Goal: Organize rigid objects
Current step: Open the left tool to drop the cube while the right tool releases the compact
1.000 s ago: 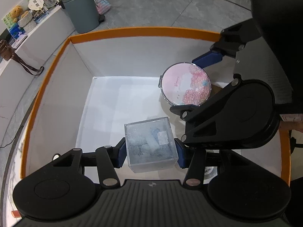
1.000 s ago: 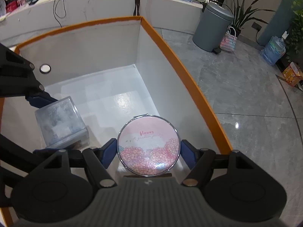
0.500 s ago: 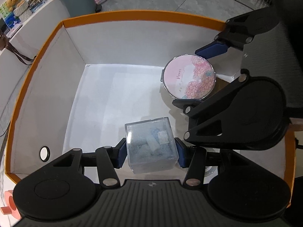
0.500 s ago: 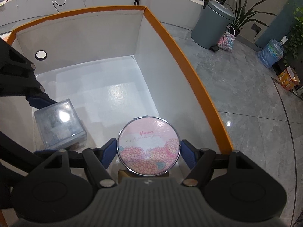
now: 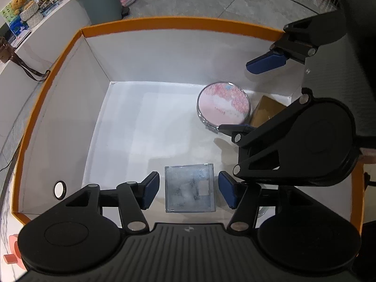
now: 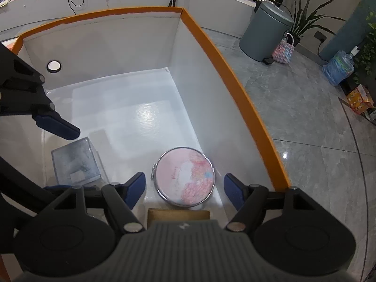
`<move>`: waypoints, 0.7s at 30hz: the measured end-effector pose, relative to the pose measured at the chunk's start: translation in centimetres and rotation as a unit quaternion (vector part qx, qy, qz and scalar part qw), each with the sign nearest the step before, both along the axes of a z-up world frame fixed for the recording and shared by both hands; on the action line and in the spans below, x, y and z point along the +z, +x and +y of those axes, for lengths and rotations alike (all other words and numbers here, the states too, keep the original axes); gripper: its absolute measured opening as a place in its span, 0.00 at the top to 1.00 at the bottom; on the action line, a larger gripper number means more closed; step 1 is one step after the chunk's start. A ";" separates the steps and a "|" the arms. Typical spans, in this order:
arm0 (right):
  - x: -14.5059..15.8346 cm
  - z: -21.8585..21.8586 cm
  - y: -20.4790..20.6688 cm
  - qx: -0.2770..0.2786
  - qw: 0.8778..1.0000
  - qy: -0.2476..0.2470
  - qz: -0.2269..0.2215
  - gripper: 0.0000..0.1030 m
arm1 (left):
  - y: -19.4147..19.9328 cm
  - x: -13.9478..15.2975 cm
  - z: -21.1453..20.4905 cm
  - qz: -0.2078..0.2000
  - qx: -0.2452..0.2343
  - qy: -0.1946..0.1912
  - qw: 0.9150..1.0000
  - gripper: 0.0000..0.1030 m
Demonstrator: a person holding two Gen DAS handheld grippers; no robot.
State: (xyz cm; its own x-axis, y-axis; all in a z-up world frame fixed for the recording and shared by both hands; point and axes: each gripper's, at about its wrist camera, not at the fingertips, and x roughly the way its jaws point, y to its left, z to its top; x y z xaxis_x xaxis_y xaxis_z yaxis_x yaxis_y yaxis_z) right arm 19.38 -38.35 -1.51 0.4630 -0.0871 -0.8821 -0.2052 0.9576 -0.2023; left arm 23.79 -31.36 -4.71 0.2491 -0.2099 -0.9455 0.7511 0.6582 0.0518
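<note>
Down inside the orange-rimmed box (image 5: 164, 22), both grippers' jaws have just been opening, the left gripper (image 5: 189, 189) freeing a clear cube (image 5: 189, 188), the right gripper (image 6: 184, 185) a round pink mirror (image 6: 185, 178), both delivered; only withdrawal seems left.

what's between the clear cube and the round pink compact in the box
Nothing: bare white box floor separates the clear plastic cube from the round pink compact mirror. The left wrist view shows it best; the right wrist view agrees.
</note>
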 end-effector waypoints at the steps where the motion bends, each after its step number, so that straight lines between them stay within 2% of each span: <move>1: 0.0 0.0 0.0 -0.001 1.000 -0.004 -0.001 0.27 | -0.2 0.2 0.0 -0.003 -0.001 -0.001 1.000 0.32; 13: 1.9 0.3 -0.8 -0.009 1.000 0.006 -0.026 0.26 | -1.3 2.9 0.6 -0.029 0.017 -0.015 0.999 0.31; 21: 4.8 0.5 -1.7 -0.017 0.998 0.021 -0.060 0.26 | -2.0 5.6 2.1 -0.045 0.043 -0.032 0.998 0.31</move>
State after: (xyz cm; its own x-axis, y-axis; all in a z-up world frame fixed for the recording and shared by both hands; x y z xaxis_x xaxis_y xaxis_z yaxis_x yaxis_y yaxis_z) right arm 17.71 -37.86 3.34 0.5623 -0.0691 -0.8241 -0.1489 0.9718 -0.1831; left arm 21.84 -29.24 0.86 0.3529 -0.2436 -0.9034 0.6860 0.7240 0.0728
